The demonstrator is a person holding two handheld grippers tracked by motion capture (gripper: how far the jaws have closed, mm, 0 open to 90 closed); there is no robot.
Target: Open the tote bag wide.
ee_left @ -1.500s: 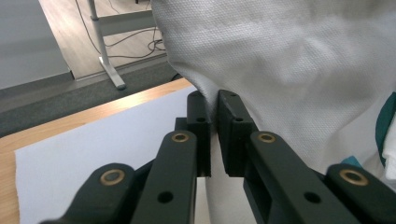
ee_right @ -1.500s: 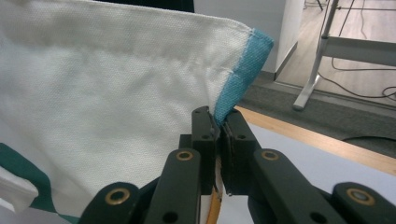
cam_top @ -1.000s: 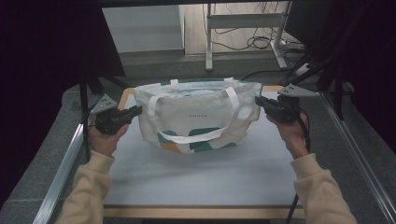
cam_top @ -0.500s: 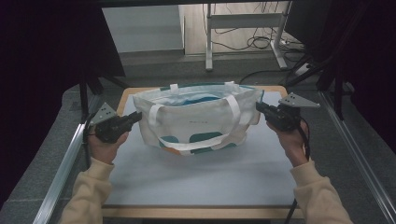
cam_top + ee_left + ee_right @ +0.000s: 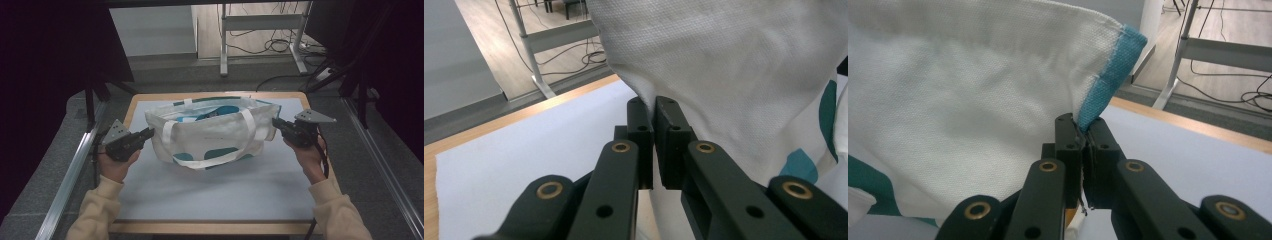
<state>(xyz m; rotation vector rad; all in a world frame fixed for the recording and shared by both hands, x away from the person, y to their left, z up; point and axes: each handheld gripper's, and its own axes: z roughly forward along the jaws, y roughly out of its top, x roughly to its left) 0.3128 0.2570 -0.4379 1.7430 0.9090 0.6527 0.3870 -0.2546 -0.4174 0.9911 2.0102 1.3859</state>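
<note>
Two grippers, one pinch each, both on the same tote bag (image 5: 210, 132). Left gripper (image 5: 148, 133) has its jaws pressed together on the white fabric at the bag's left end; the left gripper view shows a fold of cloth (image 5: 724, 75) running down into the thin gap between the pads. Right gripper (image 5: 275, 123) is clamped on the bag's right end: in the right gripper view the jaws bite the teal-edged corner (image 5: 1108, 75) of the top hem, fabric going straight into the closed tips.

Bag sits on the pale mat (image 5: 225, 192) covering the wooden table (image 5: 210, 228), toward the far half and roughly centred left to right. Its bottom looks to be resting on the mat, though exact contact is hard to tell from above. Mouth is open upward, blue and teal showing inside; can't tell what that is. One white handle (image 5: 207, 161) loops down over the near face, past teal patches near the bottom edge.

Left hand (image 5: 116, 166) and right hand (image 5: 309, 155) hold the grippers at about the same height on either side of the bag, yellow sleeves (image 5: 95, 210) coming in from the near edge. Each gripper carries a grey three-cornered plate (image 5: 315, 116) on top
</note>
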